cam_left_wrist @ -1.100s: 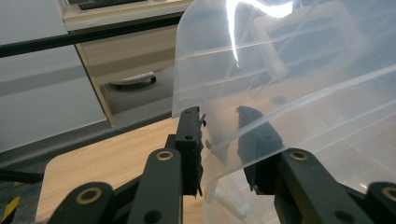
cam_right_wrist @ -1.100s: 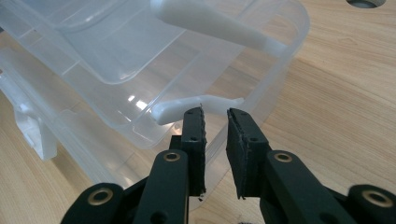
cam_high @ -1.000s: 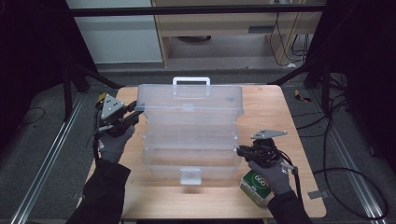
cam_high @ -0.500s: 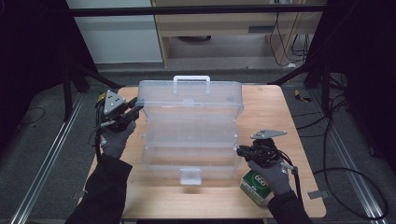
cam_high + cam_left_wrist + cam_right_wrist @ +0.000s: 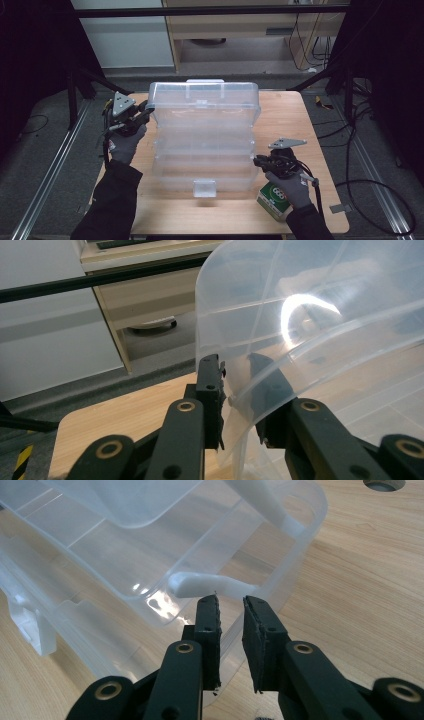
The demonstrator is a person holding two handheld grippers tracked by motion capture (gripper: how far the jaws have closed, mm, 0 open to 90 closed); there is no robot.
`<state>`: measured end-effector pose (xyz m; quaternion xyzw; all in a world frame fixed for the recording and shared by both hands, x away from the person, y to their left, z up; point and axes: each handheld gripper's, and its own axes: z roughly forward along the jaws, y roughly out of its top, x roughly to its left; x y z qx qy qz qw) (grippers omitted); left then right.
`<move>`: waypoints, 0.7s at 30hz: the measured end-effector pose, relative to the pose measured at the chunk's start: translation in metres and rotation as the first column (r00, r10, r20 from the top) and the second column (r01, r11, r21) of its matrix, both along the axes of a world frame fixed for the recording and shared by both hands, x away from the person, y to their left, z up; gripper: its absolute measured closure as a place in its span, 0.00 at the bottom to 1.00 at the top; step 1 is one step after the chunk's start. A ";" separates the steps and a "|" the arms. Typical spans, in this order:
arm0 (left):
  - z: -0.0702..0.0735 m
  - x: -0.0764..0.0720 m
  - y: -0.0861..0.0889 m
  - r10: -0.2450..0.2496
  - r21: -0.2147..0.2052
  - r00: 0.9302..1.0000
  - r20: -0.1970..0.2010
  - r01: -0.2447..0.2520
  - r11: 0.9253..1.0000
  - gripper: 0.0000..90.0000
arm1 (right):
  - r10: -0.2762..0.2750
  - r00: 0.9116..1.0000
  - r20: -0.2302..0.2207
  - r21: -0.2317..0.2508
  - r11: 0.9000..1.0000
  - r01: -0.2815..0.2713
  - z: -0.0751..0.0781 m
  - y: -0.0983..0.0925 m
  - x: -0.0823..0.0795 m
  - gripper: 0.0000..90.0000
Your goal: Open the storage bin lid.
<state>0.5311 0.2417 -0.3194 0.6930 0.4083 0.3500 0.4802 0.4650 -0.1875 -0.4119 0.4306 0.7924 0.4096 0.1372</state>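
Green box [image 5: 274,198]: nearest edge of the bench [image 5: 320,125], under the person's right hand, just beside the organiser's near right corner.
Right hand-held gripper [image 5: 259,161]: at the organiser's right side, low by the base. In the right gripper view [image 5: 230,602] the jaws stand a narrow gap apart at the base's wall, just below a white hinge tab [image 5: 210,586]; cannot tell whether the pads press on it.
Clear plastic organiser [image 5: 205,145]: middle of the bench, open, base flat, white latch [image 5: 205,188] facing the person.
Lid [image 5: 205,102]: raised at the far side, tilted up, white handle on its top edge.
Left hand-held gripper [image 5: 147,107]: at the lid's left edge, higher than the right one. In the left gripper view [image 5: 235,372] the jaws have just been closing, lid wall [image 5: 310,325] between them, one pad outside, one showing through the clear plastic.
Beyond: cabinet [image 5: 240,30] on the floor past the bench.
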 end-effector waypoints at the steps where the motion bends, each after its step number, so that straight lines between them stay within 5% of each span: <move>1: 0.001 0.001 0.000 0.000 0.000 1.000 0.000 0.000 1.000 0.83 | 0.001 1.000 0.001 -0.001 1.000 -0.001 0.000 0.000 0.000 0.86; 21: 0.005 0.019 -0.003 0.017 -0.006 1.000 -0.005 -0.017 1.000 0.84 | -0.009 1.000 0.002 -0.003 1.000 0.009 -0.001 0.001 0.001 0.84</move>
